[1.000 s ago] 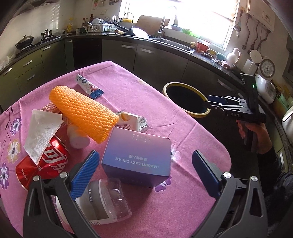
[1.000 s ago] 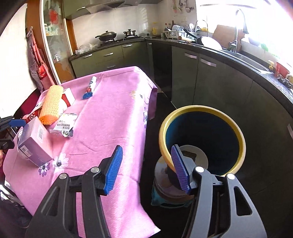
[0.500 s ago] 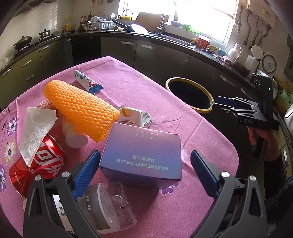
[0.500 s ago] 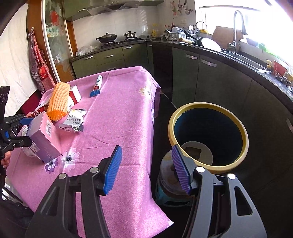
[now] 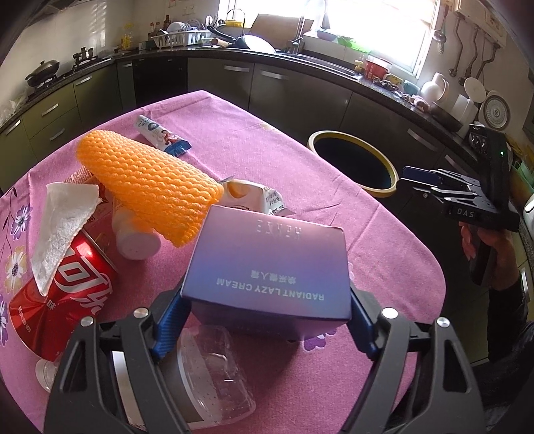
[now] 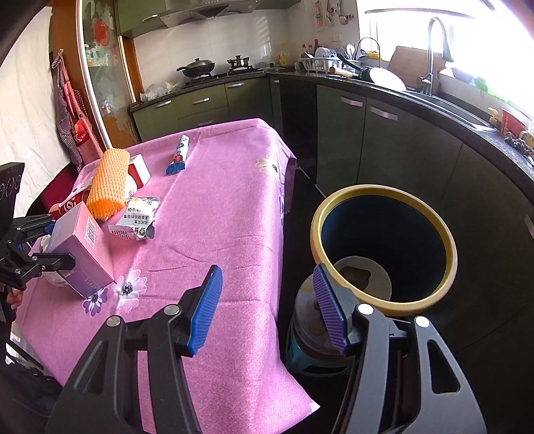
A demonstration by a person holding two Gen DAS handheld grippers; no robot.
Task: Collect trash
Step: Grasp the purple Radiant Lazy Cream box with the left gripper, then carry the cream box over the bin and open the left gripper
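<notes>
Daylight pours in through the kitchen window at about one o'clock in the left wrist view, blown out to pure white, and it bleaches the two o'clock corner of the right wrist view as well. A pale sheen lies across the top of the purple cardboard box, and soft glints sit on the shiny red drink can. The dark green cabinet fronts stay dim. Both views bow strongly towards the edges, with black vignetted corners. Focus stays fairly crisp throughout.
</notes>
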